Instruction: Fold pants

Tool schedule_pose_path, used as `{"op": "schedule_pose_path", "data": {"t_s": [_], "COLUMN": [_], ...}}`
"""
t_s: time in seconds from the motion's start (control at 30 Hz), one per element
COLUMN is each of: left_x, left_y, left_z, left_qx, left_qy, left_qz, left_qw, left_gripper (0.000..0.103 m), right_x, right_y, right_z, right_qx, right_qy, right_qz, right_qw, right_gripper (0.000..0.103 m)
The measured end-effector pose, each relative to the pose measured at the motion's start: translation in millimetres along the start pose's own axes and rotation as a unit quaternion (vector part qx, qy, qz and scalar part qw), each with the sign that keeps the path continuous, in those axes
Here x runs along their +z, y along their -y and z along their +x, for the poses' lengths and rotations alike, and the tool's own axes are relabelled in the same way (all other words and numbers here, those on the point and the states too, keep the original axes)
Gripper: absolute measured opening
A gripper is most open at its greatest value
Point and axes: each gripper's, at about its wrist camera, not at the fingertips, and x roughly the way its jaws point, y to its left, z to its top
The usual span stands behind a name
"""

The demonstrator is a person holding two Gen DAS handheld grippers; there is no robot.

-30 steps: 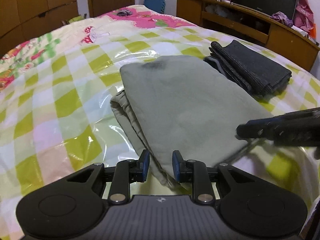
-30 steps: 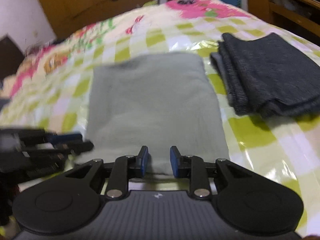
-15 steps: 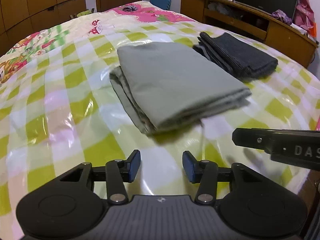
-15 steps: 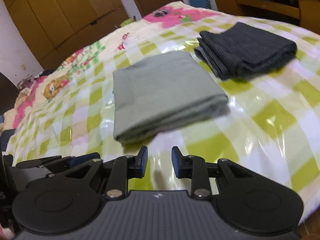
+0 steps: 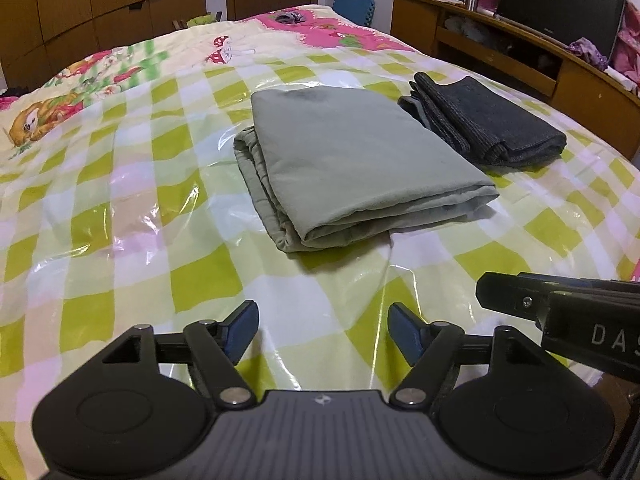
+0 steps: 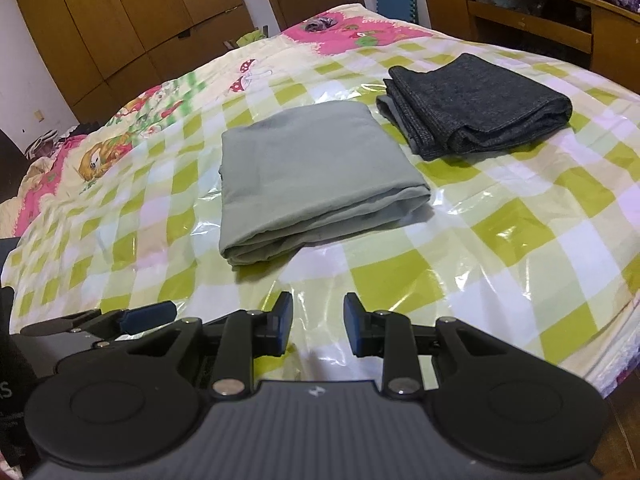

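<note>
On the checked plastic sheet (image 5: 132, 240) covering the bed, the grey-green pants (image 5: 352, 160) lie folded into a neat flat rectangle, just beside a second, dark grey folded garment (image 5: 488, 120), so the folding itself looks finished and at most a little squaring of the looser layered edge on the left side seems left to do. Both tools hang above the near edge of the bed, well apart from the cloth: the left gripper (image 5: 323, 330) has its fingers spread wide and the right gripper (image 6: 318, 322) has a narrower gap, and neither has hold of anything.
</note>
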Motion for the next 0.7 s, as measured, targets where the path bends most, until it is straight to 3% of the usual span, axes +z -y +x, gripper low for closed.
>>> {"op": "schedule_pose_path", "data": {"t_s": [0.7], "left_x": [-3.5], "left_y": [7.6], "left_z": [-11.7], "left_qx": [0.029], "left_qy": [0.017], "left_qz": [0.004], "left_qw": [0.9994], "left_gripper": [0.097], "right_x": [-8.5], "right_y": [9.0], "right_z": [-9.2], "right_qx": [0.007], "right_qy": [0.002], "right_qz": [0.014], "right_qw": [1.000], "right_gripper": [0.029]}}
